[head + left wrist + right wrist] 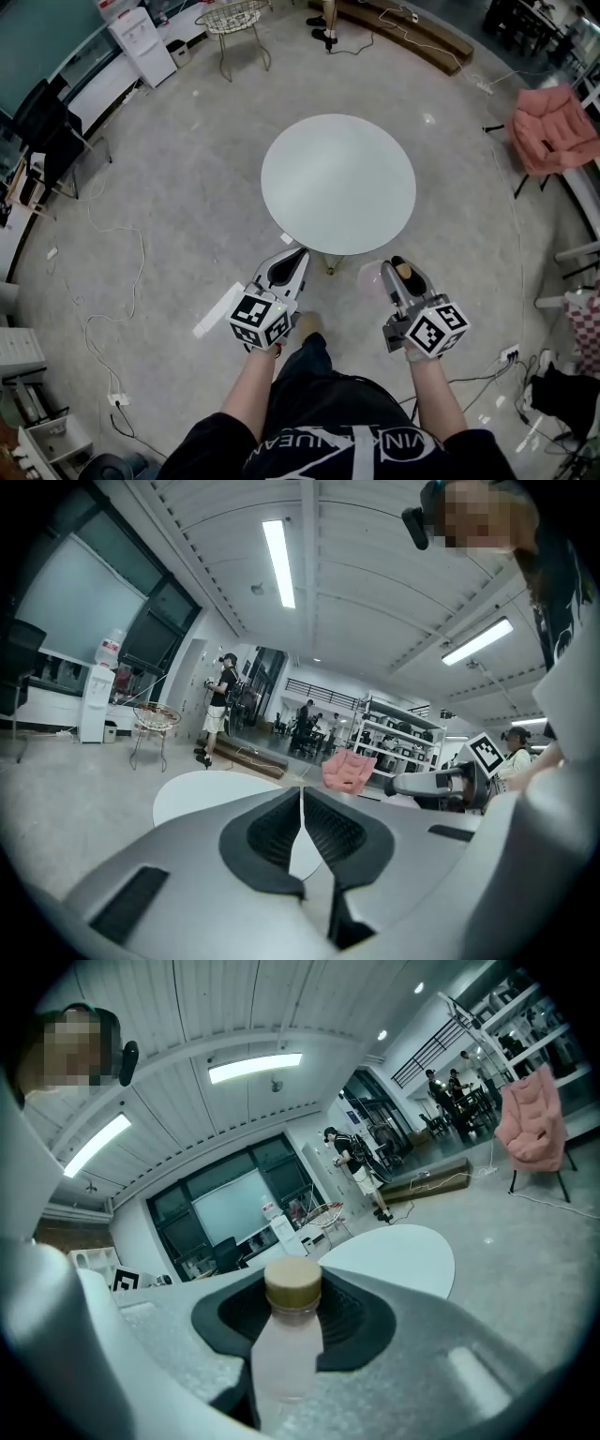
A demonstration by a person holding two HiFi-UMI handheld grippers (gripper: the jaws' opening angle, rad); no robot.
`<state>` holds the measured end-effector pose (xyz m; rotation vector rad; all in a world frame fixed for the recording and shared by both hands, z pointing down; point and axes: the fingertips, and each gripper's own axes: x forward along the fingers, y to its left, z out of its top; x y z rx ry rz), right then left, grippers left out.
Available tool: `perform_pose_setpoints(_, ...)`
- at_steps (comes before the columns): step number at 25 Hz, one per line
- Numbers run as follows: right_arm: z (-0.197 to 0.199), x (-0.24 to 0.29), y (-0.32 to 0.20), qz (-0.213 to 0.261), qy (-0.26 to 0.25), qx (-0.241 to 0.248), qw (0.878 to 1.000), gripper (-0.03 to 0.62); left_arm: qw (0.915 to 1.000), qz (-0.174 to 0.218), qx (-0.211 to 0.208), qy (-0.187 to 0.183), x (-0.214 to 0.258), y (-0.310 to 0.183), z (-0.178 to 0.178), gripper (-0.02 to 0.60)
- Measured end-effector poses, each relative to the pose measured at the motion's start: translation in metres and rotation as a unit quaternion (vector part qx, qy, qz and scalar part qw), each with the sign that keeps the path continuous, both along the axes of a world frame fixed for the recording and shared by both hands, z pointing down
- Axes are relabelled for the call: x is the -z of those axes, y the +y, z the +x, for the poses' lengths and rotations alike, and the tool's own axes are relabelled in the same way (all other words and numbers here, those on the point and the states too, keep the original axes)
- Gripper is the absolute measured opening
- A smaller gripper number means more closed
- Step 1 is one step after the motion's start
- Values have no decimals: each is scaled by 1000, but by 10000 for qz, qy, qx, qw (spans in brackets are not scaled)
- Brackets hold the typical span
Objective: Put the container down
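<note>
The container is a pale pink bottle (287, 1349) with a tan cap (292, 1283), standing upright between the pads of my right gripper (292, 1314), which is shut on it. In the head view the bottle (373, 278) sits in the right gripper (398, 273), held in the air just short of the near edge of the round white table (337, 183). My left gripper (288, 266) hovers level with it on the left. Its pads meet along a thin line with nothing between them in the left gripper view (302, 825).
The table (398, 1252) has a bare top. A pink chair (553, 127) stands at the right, a wire basket stand (232, 19) and a water dispenser (142, 45) at the back left. Cables trail over the floor (112, 272). A person stands beyond the table (220, 710).
</note>
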<state>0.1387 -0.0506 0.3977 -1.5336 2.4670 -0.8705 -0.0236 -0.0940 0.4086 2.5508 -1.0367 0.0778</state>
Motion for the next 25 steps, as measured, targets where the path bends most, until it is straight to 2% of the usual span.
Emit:
perform_pose_setpoints(15,1,-29,-76,-213,-16,-280,9994,123,9994,-280,-208,-51,-31,-77,-4,15)
perform_pose_setpoints(20,-3,-43,-99,-217,-19,-262,9994,123,9994,-176,-231,-173,-44,-92,-5,15)
perform_pose_setpoints(25,1,-51,-118,-254,64,-142,9996,123,9997,-185,-132,-105,-48,-100,3,15)
